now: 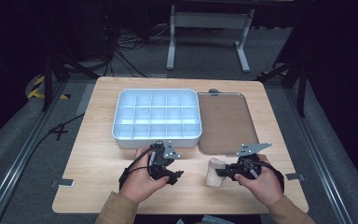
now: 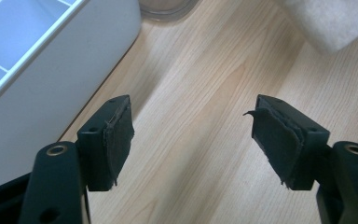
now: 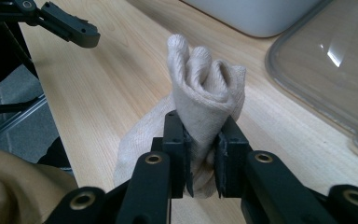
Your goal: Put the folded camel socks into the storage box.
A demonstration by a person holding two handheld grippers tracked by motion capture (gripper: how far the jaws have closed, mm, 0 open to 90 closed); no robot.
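A rolled beige sock (image 1: pixel 214 171) is pinched near the table's front edge by my right gripper (image 1: pixel 223 172). In the right gripper view the two black jaws press on the bunched sock (image 3: pixel 206 98), which stands up between them, while its lower part hangs down to the wood. My left gripper (image 1: pixel 176 175) hovers left of the sock, its jaws wide apart. Bare wood lies between its pads (image 2: pixel 119 140) in the left gripper view, and a corner of the sock (image 2: pixel 328 21) lies at the top right.
A white compartment box (image 1: pixel 156 118) with several empty cells stands at the table's middle, and its wall (image 2: pixel 51 88) is close to the left gripper. A clear flat lid (image 1: pixel 224 121) lies to its right. The table edge is just in front of both hands.
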